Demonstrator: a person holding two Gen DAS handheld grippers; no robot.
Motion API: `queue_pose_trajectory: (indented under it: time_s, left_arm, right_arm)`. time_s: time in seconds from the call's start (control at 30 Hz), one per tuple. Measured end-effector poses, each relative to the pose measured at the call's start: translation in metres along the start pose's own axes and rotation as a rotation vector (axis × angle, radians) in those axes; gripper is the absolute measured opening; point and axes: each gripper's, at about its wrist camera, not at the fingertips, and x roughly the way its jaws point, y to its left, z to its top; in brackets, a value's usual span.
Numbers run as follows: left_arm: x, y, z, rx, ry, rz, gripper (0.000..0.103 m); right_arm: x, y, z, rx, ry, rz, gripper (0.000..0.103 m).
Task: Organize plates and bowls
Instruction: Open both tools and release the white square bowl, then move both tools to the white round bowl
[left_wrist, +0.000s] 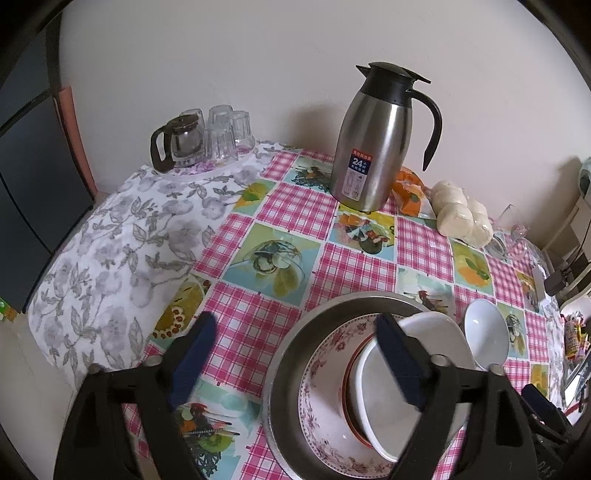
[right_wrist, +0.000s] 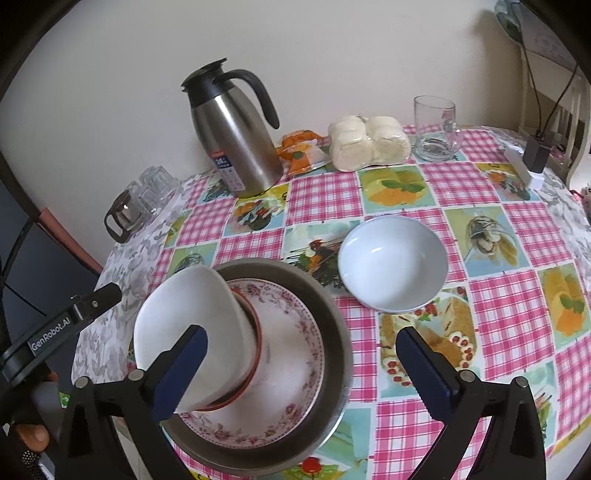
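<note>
Plates (right_wrist: 280, 362) stacked in metal basin (right_wrist: 332, 306); white bowl (right_wrist: 393, 262) beside; thermos (right_wrist: 236, 133) behind; both jaws released.

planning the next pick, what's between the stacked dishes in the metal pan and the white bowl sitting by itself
Nothing: only bare checked tablecloth between the metal pan and the lone white bowl, shown best in the right wrist view.

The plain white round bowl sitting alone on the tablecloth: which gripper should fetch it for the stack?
Probably the right gripper: its open jaws already point toward the white bowl, just ahead. The left gripper straddles the stack's metal pan, farther away.
</note>
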Motion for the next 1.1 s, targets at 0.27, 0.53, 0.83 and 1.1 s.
queue_pose_trajectory:
  time_s: [0.27,0.53,0.83,1.1]
  left_arm:
    - [-0.014,-0.018,-0.001,0.017,-0.055,-0.001,0.098]
    - [-0.030,-0.045,-0.003,0.048,-0.109,-0.049,0.098]
    - [-0.043,-0.110,-0.012,0.180,-0.140,-0.204,0.098]
    - [-0.026,-0.171,-0.019,0.300,-0.058,-0.240,0.098]
  right_arm:
    - [-0.012,-0.025,0.004,0.034,-0.018,-0.011,0.103]
    - [-0.025,-0.058,0.008,0.083,-0.037,-0.032,0.103]
    - [-0.039,-0.106,0.011,0.165,-0.066,-0.086,0.103]
    - [-0.041,-0.145,0.011,0.252,-0.077,-0.123,0.103]
